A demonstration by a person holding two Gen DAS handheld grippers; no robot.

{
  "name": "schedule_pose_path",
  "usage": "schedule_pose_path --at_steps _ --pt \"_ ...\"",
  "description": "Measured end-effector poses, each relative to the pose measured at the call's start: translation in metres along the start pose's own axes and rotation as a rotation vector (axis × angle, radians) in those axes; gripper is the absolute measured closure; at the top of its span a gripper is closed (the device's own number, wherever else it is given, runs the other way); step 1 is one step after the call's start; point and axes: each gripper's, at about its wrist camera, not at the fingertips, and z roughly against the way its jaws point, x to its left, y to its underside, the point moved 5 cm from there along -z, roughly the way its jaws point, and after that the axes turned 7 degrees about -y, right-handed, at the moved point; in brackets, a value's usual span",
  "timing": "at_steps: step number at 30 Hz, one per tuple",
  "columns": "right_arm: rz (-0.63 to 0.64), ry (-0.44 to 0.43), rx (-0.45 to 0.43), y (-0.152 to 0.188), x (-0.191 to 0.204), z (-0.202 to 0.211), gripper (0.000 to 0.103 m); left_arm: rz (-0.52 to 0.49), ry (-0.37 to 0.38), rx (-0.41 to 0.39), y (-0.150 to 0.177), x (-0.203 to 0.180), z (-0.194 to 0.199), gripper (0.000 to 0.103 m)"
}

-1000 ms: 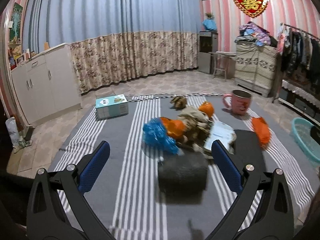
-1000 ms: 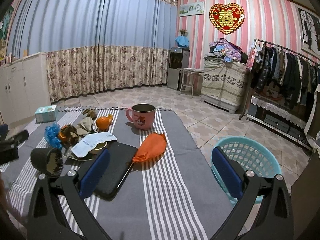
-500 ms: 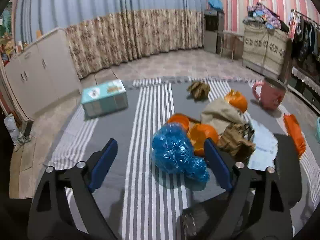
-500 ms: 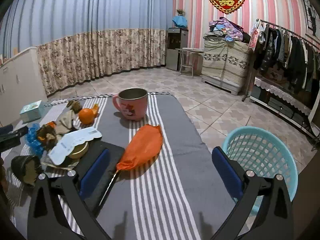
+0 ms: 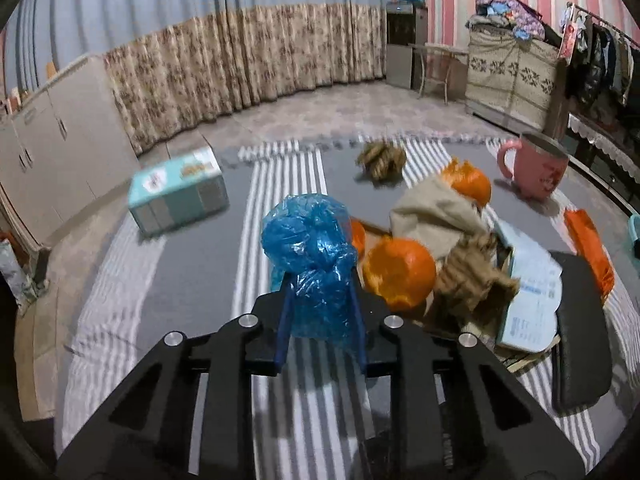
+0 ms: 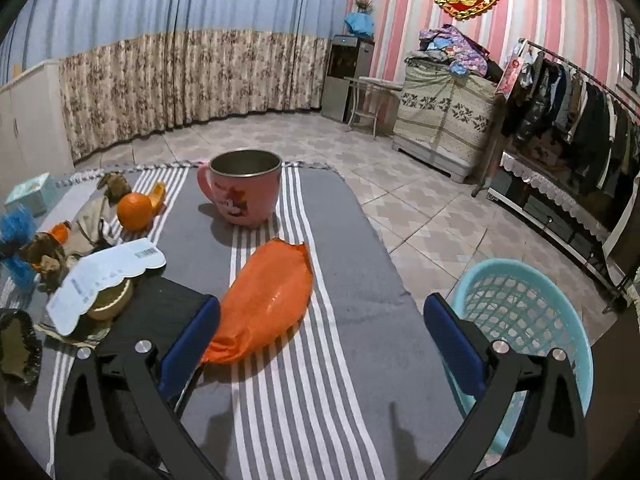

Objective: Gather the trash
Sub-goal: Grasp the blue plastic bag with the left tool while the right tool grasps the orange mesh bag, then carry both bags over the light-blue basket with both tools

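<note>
- Crumpled blue plastic bag [image 5: 316,256] sits on the striped worktop [image 5: 192,264], just left of the orange peel [image 5: 400,270], pinched by the left hand-held gripper [image 5: 320,312], whose jaws have just been closing.
- Right hand-held gripper [image 6: 320,332] is spread wide, its left finger beside the orange plastic bag [image 6: 268,300] lying near the pink mug [image 6: 244,188].

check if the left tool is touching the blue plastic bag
Touching. The left wrist view shows the left tool with both pads pressed into the crumpled blue plastic bag.
</note>
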Motion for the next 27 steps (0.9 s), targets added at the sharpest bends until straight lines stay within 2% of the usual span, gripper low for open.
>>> schedule_pose_path --at_steps 4,6,9,13,15,17,18,19,20,21,23,27 --pt "-0.007 -0.009 0.064 -0.002 0.003 -0.026 0.005 -0.004 -0.020 -0.085 -0.025 0.007 0.021 0.080" --pt "-0.017 -0.008 0.093 -0.001 0.003 -0.039 0.005 0.006 -0.015 -0.103 -0.034 0.010 0.024 0.080" --pt "-0.024 -0.002 0.171 0.005 0.003 -0.064 0.022 0.021 -0.007 -0.118 -0.041 0.011 0.026 0.080" --pt "-0.060 -0.046 0.235 0.013 0.006 -0.080 0.042 0.002 0.001 -0.123 -0.042 0.001 0.026 0.080" --pt "-0.057 -0.063 0.234 0.013 0.013 -0.082 0.049 -0.008 0.002 -0.123 -0.041 -0.003 0.025 0.080" --pt "-0.054 -0.098 0.231 0.012 0.020 -0.083 0.069 -0.011 0.007 -0.121 -0.040 -0.007 0.025 0.080" --pt "-0.054 -0.107 0.230 0.012 0.022 -0.083 0.072 -0.010 0.012 -0.119 -0.040 -0.008 0.026 0.080" --pt "-0.049 -0.098 0.224 0.012 0.024 -0.083 0.079 -0.010 0.015 -0.118 -0.040 -0.010 0.027 0.080" --pt "-0.047 -0.102 0.219 0.012 0.024 -0.083 0.092 -0.010 0.017 -0.118 -0.041 -0.013 0.028 0.080" --pt "-0.057 -0.121 0.215 0.012 0.024 -0.082 0.099 -0.011 0.018 -0.117 -0.042 -0.015 0.030 0.080" --pt "-0.096 -0.161 0.189 0.010 0.018 -0.075 0.102 -0.015 0.022 -0.116 -0.043 -0.019 0.035 0.080" --pt "-0.122 -0.185 0.102 -0.002 0.001 -0.049 0.102 -0.037 0.023 -0.145 -0.050 -0.033 0.051 0.080"
